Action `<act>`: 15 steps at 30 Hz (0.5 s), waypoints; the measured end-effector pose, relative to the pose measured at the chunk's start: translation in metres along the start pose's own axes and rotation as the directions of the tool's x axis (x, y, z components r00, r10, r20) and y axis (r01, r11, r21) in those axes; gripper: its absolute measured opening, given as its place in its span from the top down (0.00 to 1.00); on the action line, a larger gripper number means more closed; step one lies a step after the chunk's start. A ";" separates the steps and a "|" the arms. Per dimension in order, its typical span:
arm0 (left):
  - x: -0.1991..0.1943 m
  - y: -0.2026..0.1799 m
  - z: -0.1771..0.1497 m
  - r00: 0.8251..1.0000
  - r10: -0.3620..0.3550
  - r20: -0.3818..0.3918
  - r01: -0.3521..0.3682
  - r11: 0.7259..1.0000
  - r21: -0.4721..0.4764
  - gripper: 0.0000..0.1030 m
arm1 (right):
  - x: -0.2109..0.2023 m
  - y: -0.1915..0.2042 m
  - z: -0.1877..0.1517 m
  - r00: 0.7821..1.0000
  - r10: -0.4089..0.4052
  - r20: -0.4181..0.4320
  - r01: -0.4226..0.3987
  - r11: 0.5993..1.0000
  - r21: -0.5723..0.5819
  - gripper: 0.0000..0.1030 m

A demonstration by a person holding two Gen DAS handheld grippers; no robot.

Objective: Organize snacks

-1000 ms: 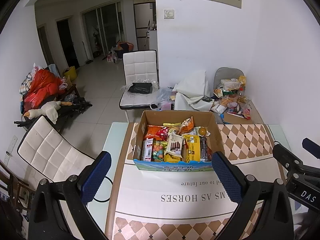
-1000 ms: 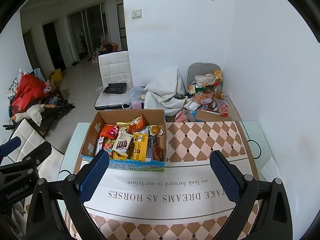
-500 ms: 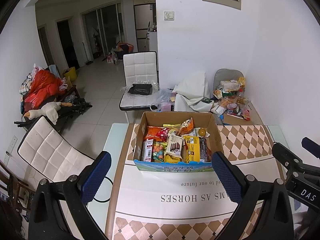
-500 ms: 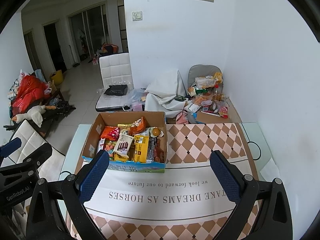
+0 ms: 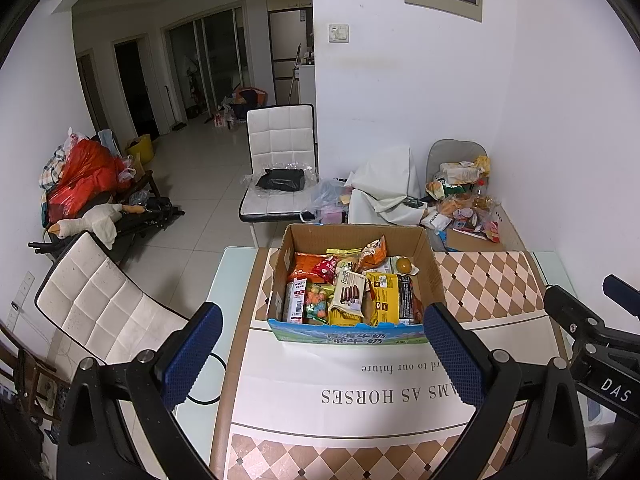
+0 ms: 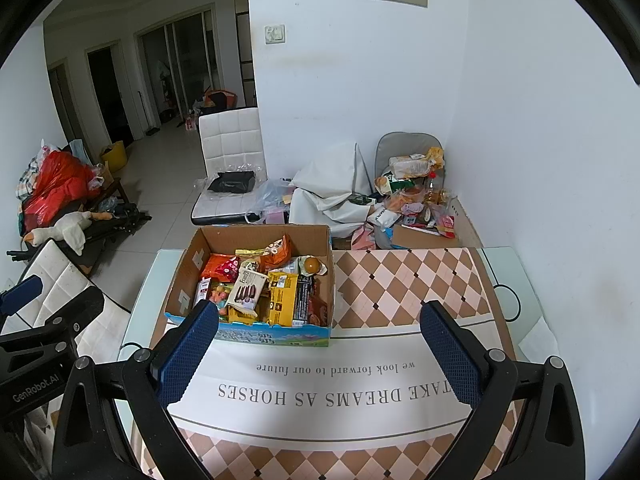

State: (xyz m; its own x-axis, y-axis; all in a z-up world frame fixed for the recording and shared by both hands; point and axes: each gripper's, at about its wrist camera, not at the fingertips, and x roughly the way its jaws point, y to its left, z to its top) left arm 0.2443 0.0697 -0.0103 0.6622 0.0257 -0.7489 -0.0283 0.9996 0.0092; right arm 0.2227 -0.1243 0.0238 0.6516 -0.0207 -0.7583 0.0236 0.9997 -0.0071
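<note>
On the tablecloth's (image 5: 360,392) far part sits an open cardboard box (image 5: 352,236), blue-printed in front, crammed with snack packets (image 5: 347,294): orange, yellow, white. Nearer, the left gripper (image 5: 320,352) and right gripper (image 6: 320,350) both hover spread wide, holding nothing.
</note>
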 end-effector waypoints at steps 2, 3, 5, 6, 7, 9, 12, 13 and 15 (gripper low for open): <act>0.000 0.000 -0.001 1.000 0.000 0.000 0.000 1.000 0.000 0.00 | 0.000 0.000 0.000 1.000 0.000 0.000 0.000 1.000 0.000 0.00; 0.000 0.000 -0.001 1.000 0.001 0.000 -0.001 1.000 -0.001 0.00 | 0.000 -0.001 0.000 1.000 0.001 -0.001 -0.001 1.000 0.000 0.00; 0.000 0.000 -0.001 1.000 -0.001 0.000 0.001 1.000 -0.001 0.00 | 0.000 0.000 0.000 1.000 0.000 0.000 0.000 1.000 -0.002 0.00; 0.000 0.000 -0.001 1.000 -0.001 0.000 0.001 1.000 -0.001 0.00 | 0.000 0.000 -0.001 1.000 0.000 0.000 0.000 1.000 -0.002 0.00; 0.000 0.000 -0.001 1.000 -0.002 -0.001 0.002 1.000 -0.002 0.00 | -0.002 0.000 0.001 1.000 0.001 0.000 -0.001 1.000 0.000 0.00; -0.001 0.000 0.001 1.000 -0.003 -0.001 0.003 1.000 -0.002 0.00 | -0.003 -0.001 0.002 1.000 0.000 0.000 0.000 1.000 -0.001 0.00; -0.002 0.000 0.000 1.000 -0.004 0.000 0.004 1.000 -0.002 0.00 | -0.005 -0.002 0.004 1.000 0.003 -0.003 -0.003 1.000 0.002 0.00; -0.002 0.000 0.000 1.000 -0.003 0.002 0.003 1.000 -0.002 0.00 | -0.005 -0.002 0.004 1.000 0.002 -0.001 -0.002 1.000 0.001 0.00; -0.005 -0.001 0.004 1.000 -0.002 0.009 0.002 1.000 -0.005 0.00 | -0.005 -0.003 0.005 1.000 0.003 0.000 -0.003 1.000 0.004 0.00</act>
State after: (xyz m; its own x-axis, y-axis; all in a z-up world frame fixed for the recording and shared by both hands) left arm 0.2439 0.0688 -0.0041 0.6691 0.0239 -0.7428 -0.0305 0.9995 0.0047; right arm 0.2234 -0.1271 0.0312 0.6513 -0.0179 -0.7586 0.0245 0.9997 -0.0025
